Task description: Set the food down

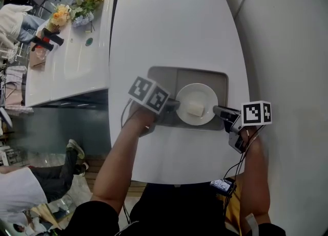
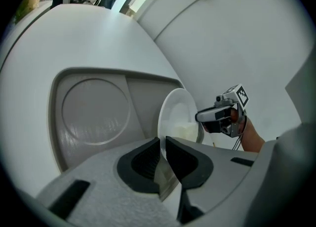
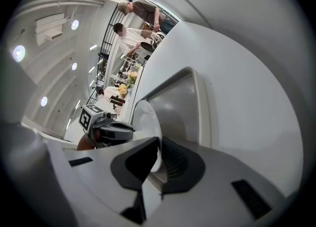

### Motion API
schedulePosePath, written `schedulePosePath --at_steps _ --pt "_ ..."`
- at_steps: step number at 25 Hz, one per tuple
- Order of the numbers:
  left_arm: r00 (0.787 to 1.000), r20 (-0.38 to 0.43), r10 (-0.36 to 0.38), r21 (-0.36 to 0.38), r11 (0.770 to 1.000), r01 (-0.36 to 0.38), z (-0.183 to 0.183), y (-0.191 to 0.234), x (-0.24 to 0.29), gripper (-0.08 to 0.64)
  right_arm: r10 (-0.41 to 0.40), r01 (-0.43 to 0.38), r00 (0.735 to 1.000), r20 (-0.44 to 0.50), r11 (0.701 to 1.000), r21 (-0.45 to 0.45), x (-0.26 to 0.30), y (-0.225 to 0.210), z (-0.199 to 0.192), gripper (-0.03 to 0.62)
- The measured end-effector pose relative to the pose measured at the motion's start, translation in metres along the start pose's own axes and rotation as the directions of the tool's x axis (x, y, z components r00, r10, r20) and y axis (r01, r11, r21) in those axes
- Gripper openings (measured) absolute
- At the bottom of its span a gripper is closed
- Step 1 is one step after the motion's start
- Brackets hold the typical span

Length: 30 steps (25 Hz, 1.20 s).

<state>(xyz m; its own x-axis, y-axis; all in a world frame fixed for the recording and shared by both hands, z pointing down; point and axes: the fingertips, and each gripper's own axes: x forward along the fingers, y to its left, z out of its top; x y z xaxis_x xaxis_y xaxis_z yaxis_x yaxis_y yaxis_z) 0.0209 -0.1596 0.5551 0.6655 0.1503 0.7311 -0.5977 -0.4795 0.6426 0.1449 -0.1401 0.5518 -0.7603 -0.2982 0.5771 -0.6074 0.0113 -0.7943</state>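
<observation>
A white plate [image 1: 197, 96] carrying a pale block of food [image 1: 195, 109] is over the near right part of a grey tray [image 1: 166, 78] on the white table [image 1: 169, 24]. My left gripper [image 1: 175, 105] is shut on the plate's left rim, and my right gripper [image 1: 217, 111] is shut on its right rim. In the left gripper view the jaws [image 2: 163, 144] pinch the plate [image 2: 174, 110] edge, with the food [image 2: 185, 132] and the right gripper [image 2: 218, 115] beyond. In the right gripper view the jaws [image 3: 159, 154] clamp the plate [image 3: 144, 117], and the left gripper [image 3: 111, 131] is opposite.
The tray's round left recess [image 2: 94, 107] holds nothing. A second white table [image 1: 72, 60] at the left carries flowers [image 1: 77, 9] and dark bottles [image 1: 46, 39]. People stand and sit at the left edge [image 1: 46, 178]. A small device [image 1: 223, 185] hangs at my waist.
</observation>
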Motion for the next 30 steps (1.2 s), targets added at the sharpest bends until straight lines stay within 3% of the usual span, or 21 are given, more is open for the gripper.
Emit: schedulePosePath --at_steps 7,13,21,30 --pt "0.999 -0.016 0.045 0.031 0.999 -0.044 -0.0029 0.0035 0.004 0.034 -0.077 0.074 0.997 -0.028 0.994 -0.079 0.0024 -0.0018 -0.0001 0.023" --pt "0.99 0.016 0.137 0.118 0.983 -0.138 -0.0018 0.0008 0.0029 0.044 -0.141 0.135 0.99 -0.022 0.977 -0.163 0.0022 -0.0042 0.0019 0.023" --pt "0.953 0.048 0.298 0.245 0.922 -0.301 -0.0033 -0.0037 0.0034 0.071 -0.298 0.281 0.955 0.019 0.876 -0.391 0.0009 -0.0043 0.005 0.054" --pt "0.908 0.086 0.409 0.331 0.848 -0.414 0.0009 -0.0003 0.0019 0.086 -0.383 0.354 0.922 0.057 0.772 -0.528 0.0033 -0.0022 0.0062 0.074"
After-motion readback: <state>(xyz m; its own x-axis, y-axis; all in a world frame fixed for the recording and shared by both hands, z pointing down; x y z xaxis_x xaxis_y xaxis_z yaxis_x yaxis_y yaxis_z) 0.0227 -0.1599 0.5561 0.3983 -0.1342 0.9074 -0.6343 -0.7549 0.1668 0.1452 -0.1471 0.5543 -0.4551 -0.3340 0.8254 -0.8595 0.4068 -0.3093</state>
